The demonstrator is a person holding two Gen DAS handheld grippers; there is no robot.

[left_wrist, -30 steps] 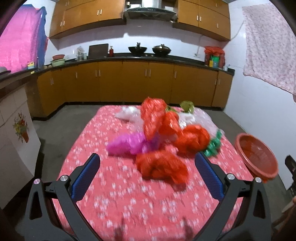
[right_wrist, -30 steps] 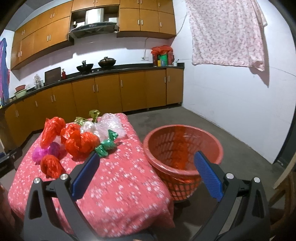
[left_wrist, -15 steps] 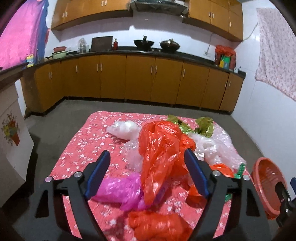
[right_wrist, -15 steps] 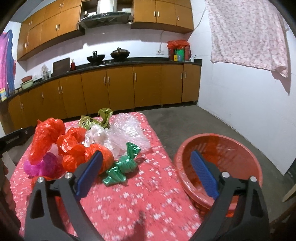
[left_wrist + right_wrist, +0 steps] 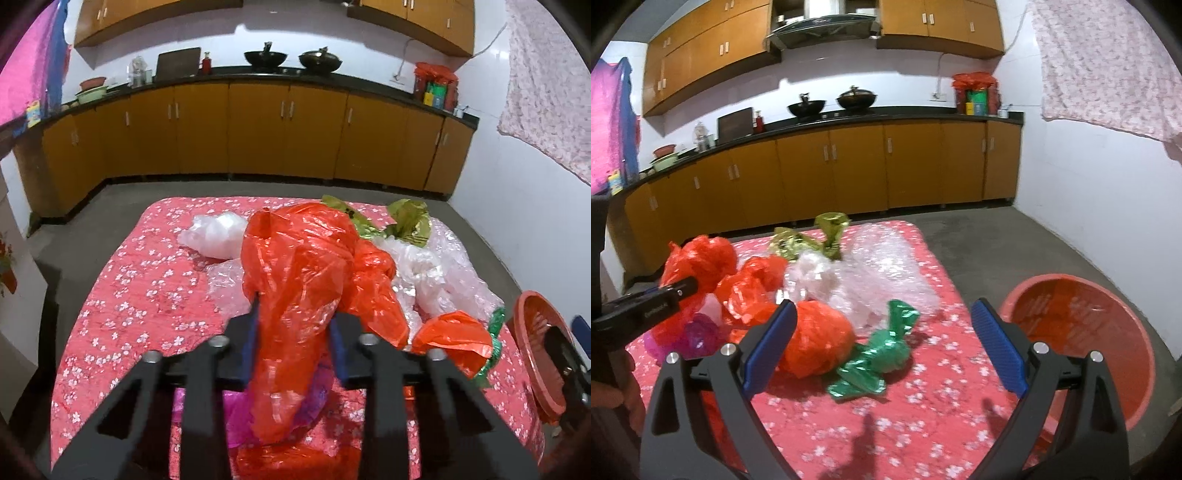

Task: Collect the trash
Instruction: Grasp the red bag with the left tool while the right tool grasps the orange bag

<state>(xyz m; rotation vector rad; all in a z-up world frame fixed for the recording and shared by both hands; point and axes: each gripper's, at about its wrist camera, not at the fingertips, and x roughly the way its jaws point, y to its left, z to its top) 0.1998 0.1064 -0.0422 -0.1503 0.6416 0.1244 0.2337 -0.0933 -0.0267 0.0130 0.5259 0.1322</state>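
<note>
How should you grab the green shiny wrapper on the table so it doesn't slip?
Pinch the green wrapper at its fat crumpled middle, not the thin twisted ends. Come from above and the near side, where the open right hand-held gripper already hangs. The orange bag lies against its left, so keep that finger clear of it.

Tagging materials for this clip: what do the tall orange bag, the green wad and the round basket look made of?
Tall orange bag: thin glossy plastic film, crinkled and translucent. Green wad: probably metallic foil wrap, with sharp shiny creases. Basket: seemingly rigid moulded plastic with a dull sheen and perforated walls.
</note>
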